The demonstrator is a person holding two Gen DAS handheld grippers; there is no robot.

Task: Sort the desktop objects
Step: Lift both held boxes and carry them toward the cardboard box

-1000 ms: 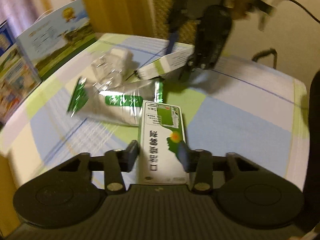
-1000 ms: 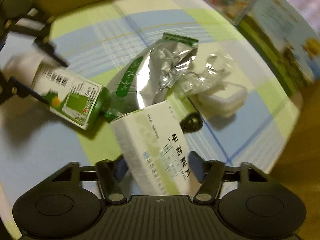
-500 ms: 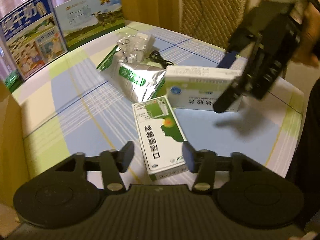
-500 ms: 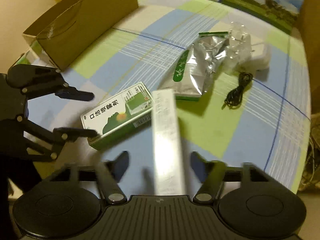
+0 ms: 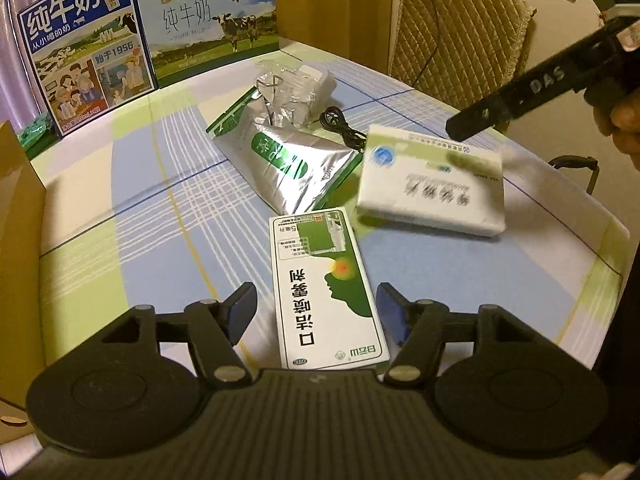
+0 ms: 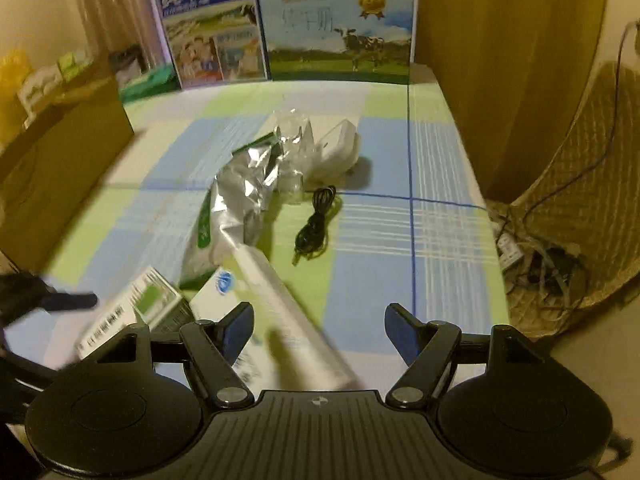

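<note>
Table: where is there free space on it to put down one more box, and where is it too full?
Free: the wide blue and green cloth to the right of the black cable, up to the table edge, and the strip between the silver bag and the brown cardboard box. Crowded: the middle, where bag, cable, clear wrapper, white box and green box lie close together.

Green-white box point(image 5: 328, 288) lies flat; blurred white box point(image 5: 432, 188) beside silver pouch point(image 5: 288, 160).
</note>
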